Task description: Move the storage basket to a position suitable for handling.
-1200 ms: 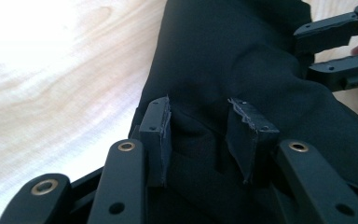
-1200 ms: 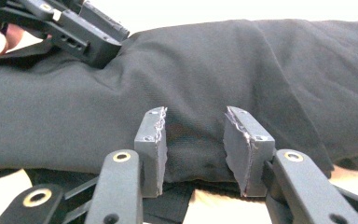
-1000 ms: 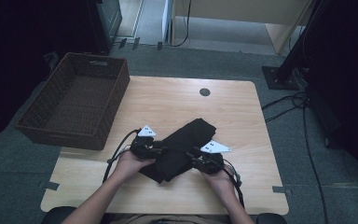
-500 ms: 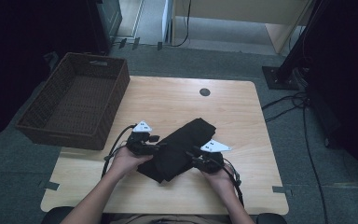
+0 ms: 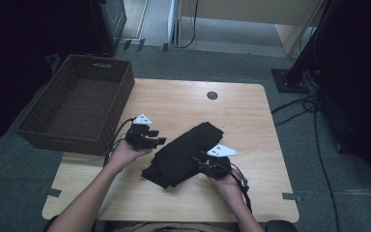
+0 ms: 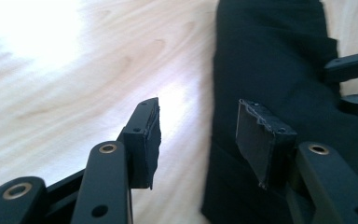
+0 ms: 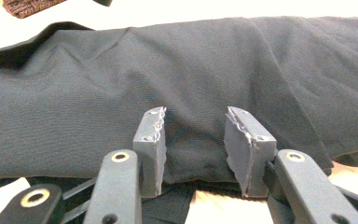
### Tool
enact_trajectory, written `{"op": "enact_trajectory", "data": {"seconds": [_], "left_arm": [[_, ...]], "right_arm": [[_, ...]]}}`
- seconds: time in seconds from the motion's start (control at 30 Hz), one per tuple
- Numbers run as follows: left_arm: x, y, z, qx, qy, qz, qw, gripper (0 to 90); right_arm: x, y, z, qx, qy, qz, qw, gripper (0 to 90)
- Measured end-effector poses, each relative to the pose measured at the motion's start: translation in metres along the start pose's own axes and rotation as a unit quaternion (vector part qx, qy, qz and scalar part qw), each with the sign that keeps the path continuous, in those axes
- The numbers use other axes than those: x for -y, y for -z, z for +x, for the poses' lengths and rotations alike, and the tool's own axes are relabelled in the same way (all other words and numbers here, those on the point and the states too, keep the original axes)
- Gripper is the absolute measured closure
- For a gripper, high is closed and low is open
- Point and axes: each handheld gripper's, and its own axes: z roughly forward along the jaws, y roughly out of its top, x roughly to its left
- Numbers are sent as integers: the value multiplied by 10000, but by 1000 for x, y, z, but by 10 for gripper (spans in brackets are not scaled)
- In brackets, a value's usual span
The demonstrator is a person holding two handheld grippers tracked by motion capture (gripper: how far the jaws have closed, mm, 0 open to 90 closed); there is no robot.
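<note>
A folded black cloth (image 5: 183,152) lies slantwise on the wooden table (image 5: 188,104). My left gripper (image 5: 158,141) hovers just left of it with its jaws apart. They have just been opening, and in the left gripper view nothing is between its pads (image 6: 198,133); the cloth (image 6: 270,60) lies just beyond the right pad. My right gripper (image 5: 199,162) sits at the cloth's near right edge. In the right gripper view its pads (image 7: 193,137) stand apart astride the edge of the cloth (image 7: 168,70), which lies loosely between them. The right gripper's jaws (image 6: 354,84) also reach in over the cloth.
A dark wicker basket (image 5: 70,137) stands at the table's left edge, close to my left hand; its corner (image 7: 28,7) appears in the right gripper view too. A round cable hole (image 5: 212,95) is at the back of the table. Cables lie on the floor (image 5: 309,106) to the right.
My left gripper has drawn back to the left and risen off the cloth, with its jaws wider apart. The right gripper has stayed at the cloth's edge.
</note>
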Motion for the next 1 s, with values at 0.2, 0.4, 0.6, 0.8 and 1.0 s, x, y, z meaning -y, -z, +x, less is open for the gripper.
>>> {"op": "enact_trajectory", "data": {"seconds": [0.2,0.4,0.6,0.8,1.0], "left_arm": [[-23,13,14,-76,74,-71,9999,504],[-55,38,36,-383,-26,-33,9993,505],[-78,66,66,-739,53,-78,9972,511],[-86,87,95,-1122,214,29,9934,516],[-87,98,128,-1481,477,119,9877,522]], "right_arm": [[0,0,0,13,-2,-8,10000,589],[0,0,0,29,10,-10,10000,589],[1,0,0,21,-10,-5,10000,589],[1,0,0,20,-27,0,10000,589],[1,0,0,21,-33,-3,10000,589]]}}
